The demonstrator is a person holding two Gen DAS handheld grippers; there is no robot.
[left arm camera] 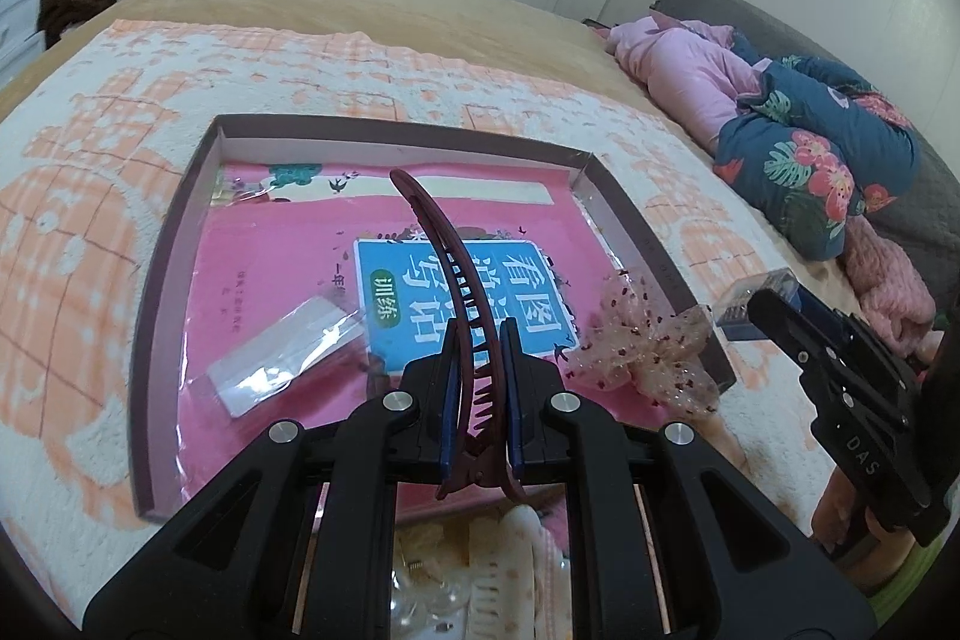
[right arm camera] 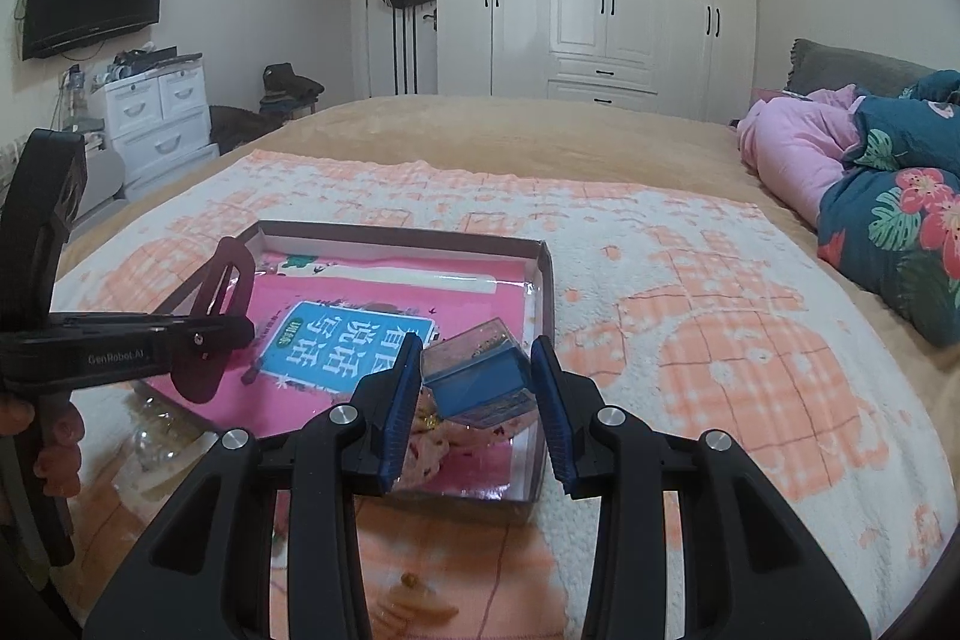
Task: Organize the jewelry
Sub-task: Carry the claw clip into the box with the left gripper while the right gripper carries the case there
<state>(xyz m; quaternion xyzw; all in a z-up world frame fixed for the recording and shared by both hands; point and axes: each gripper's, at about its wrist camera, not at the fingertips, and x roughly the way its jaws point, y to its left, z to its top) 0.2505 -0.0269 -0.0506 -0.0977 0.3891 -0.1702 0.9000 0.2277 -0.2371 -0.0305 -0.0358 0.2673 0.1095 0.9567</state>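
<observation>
Two pieces are in hand above the tray, which lies on the patterned blanket covering the bed. One is a long maroon hair clip: the left gripper is clamped tight on it near its hinge, so the toothed length sticks out forward over the pink book lining the tray. The other is a small blue-and-clear box, pinched between the blue pads of the right gripper and tilted, one corner dipping toward the tray's near right corner. A sheer pink bow rests against the tray's right wall, and a clear packet lies flat on the book.

Risks, as I judge them — the clip is held far back, so its long free end could swing or catch the bow or the tray wall when lowered. The box sits crooked in the pads; a light squeeze on smooth plastic could let it pivot and drop, possibly spilling whatever small items are inside. Both grippers converge on one tray and could bump.
</observation>
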